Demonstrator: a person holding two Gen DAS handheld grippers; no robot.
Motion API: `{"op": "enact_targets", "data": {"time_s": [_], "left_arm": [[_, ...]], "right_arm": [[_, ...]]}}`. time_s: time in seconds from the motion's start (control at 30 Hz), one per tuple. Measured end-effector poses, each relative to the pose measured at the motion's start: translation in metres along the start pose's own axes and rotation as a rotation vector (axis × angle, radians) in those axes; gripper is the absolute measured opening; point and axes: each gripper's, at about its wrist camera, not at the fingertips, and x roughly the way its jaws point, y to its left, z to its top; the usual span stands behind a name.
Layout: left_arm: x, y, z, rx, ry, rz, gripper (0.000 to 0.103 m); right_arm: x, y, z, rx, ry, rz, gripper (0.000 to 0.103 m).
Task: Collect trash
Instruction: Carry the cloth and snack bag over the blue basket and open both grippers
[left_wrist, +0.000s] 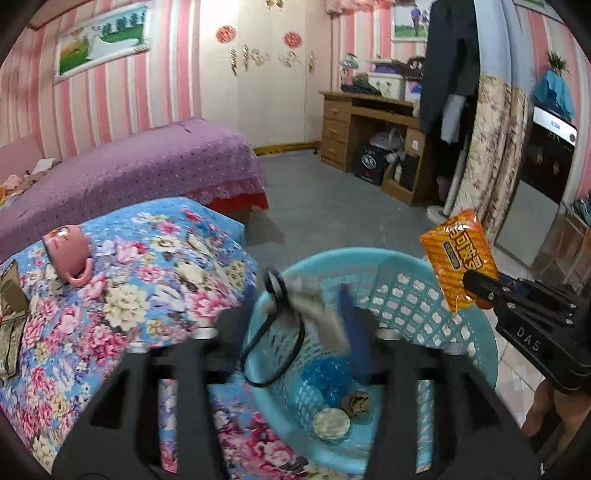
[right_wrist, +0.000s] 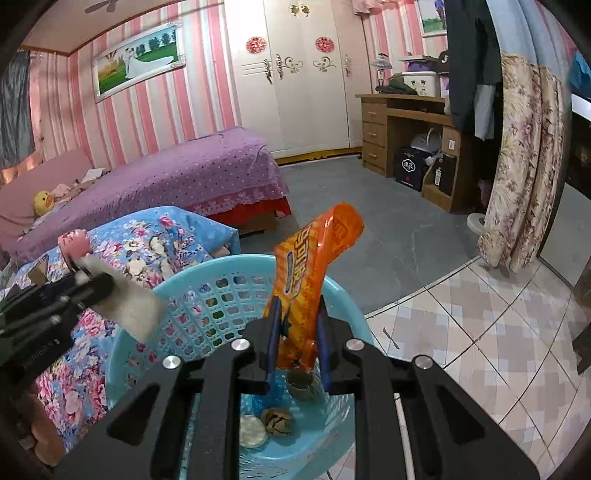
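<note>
A light blue plastic basket (left_wrist: 402, 295) (right_wrist: 207, 291) stands beside the flowered table. In it lie crumpled blue plastic (left_wrist: 328, 380), a brown wad (left_wrist: 356, 402) and a white round lid (left_wrist: 330, 424). My right gripper (right_wrist: 297, 332) (left_wrist: 476, 291) is shut on an orange snack wrapper (right_wrist: 314, 266) (left_wrist: 458, 254) and holds it above the basket's right rim. My left gripper (left_wrist: 295, 332) (right_wrist: 96, 284) is over the basket's left side, its jaws wide apart; a grey-white blurred piece (left_wrist: 317, 310) (right_wrist: 129, 306) shows at its tips, and whether it is held cannot be told.
A flowered blue cloth (left_wrist: 147, 280) covers the table at left, with a pink mug (left_wrist: 70, 254) lying on it and brown packets (left_wrist: 11, 306) at its left edge. A purple bed (left_wrist: 140, 162) is behind. A desk (left_wrist: 369, 129) and a rolled mattress (left_wrist: 495, 147) stand to the right.
</note>
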Motion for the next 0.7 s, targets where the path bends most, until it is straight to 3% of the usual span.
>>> {"op": "enact_targets", "data": {"time_s": [0.03,0.2,0.27,0.4,0.57,0.7], "left_arm": [[0.002,0.001,0.000,0.003,0.010,-0.001,0.075],[0.005,0.018,-0.004,-0.007,0.030,0.020,0.087],[0.006,0.028,-0.005,-0.026,0.036,0.022,0.087],[0.001,0.053,-0.006,-0.054,0.010,0.102,0.094],[-0.005,0.079,-0.003,-0.076,-0.008,0.166,0.095],[-0.013,0.093,-0.002,-0.107,-0.019,0.177,0.097]], "right_arm": [[0.001,-0.001,0.000,0.004,0.001,0.001,0.018],[0.004,0.001,-0.001,0.008,0.008,0.007,0.018],[0.005,0.003,-0.002,0.004,0.012,0.011,0.018],[0.008,0.007,-0.004,-0.005,0.018,0.022,0.018],[0.014,0.017,-0.006,-0.030,0.039,0.031,0.018],[0.024,0.025,-0.009,-0.038,0.076,0.019,0.020]]}}
